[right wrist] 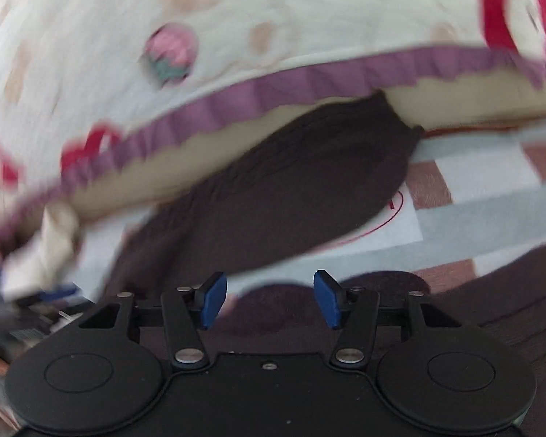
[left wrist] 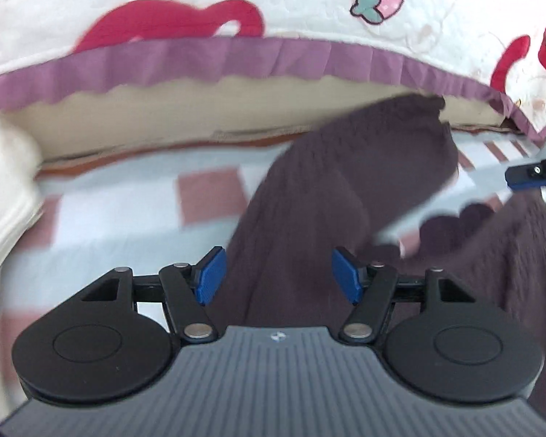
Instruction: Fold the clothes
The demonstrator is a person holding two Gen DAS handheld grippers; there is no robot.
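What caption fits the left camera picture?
Open left tongs over a dark purple garment on a checked sheet.

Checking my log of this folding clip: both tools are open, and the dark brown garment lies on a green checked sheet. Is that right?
Not quite. The sheet under the dark brown garment is checked in white, pale blue and dusty pink, not green; both wrist views show it. The rest holds: the left tool and the right tool are both open.

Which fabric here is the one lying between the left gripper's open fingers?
The dark brown garment: it runs up between the left gripper fingers. The white strawberry-print quilt with purple trim and the checked sheet lie beyond.
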